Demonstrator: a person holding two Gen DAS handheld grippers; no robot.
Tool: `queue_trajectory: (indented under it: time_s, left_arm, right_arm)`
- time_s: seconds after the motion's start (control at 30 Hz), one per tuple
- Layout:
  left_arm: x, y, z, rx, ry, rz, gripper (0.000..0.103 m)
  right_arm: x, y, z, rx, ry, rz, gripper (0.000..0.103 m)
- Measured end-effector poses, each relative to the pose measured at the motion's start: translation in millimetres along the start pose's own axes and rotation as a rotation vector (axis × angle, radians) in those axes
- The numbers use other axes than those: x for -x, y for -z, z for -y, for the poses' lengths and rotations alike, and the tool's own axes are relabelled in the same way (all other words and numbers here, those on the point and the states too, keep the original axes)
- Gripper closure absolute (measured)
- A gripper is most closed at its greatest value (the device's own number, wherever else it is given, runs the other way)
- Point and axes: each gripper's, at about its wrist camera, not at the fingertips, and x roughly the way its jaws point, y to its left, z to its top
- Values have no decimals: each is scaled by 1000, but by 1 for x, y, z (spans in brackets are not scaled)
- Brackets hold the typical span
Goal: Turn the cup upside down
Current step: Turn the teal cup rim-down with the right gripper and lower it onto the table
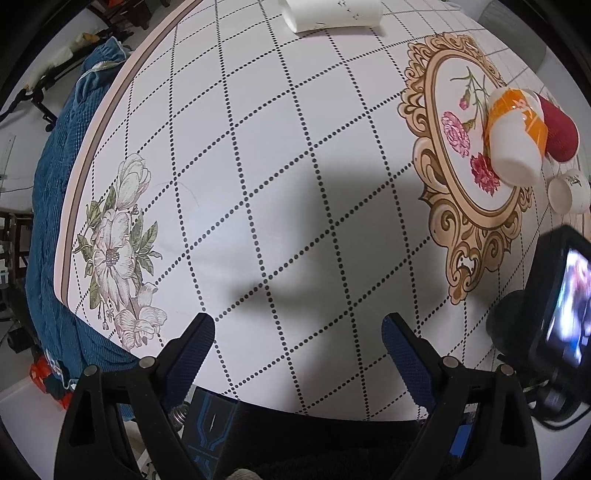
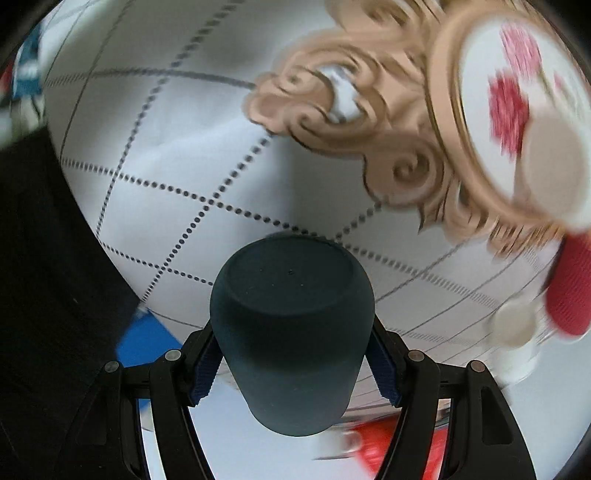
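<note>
Right hand-held gripper [image 2: 291, 360] held above the desk [image 2: 155, 140], its blue ribbed pads clamped on the sides of a dark teal cup [image 2: 291, 332]; the cup's flat matte base faces away from the camera, over the dotted-grid cloth near the gilt scroll motif. Left hand-held gripper [image 1: 297, 345] hovers spread and empty above the desk's near edge. Background blurred.

Dark teal rounded cup [image 2: 291, 332] between the right tongs [image 2: 295, 365] above the patterned white tabletop [image 1: 277, 166], orange-banded white cup [image 1: 515, 136] at two o'clock, red ribbed cup [image 1: 559, 129] touching behind it, small white cup [image 1: 569, 192] just beside, white box [image 1: 332, 14] at twelve o'clock.
</note>
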Motion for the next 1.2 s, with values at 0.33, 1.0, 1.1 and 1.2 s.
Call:
queue_trajectory:
  time_s: [0.33, 1.0, 1.1, 1.2]
  left_arm:
    - [2, 2, 8, -29, -4, 3, 10]
    - [7, 4, 39, -107, -19, 14, 10]
    - [5, 0, 47, -123, -33, 18, 10]
    - [3, -4, 56, -142, -40, 26, 10]
  right_arm:
    - [-9, 14, 48, -283, -265, 49, 32]
    - [-29, 80, 174, -610, -483, 162, 19]
    - [-15, 80, 183, -609, -455, 195, 19]
    - [-9, 91, 182, -627, -444, 217, 19]
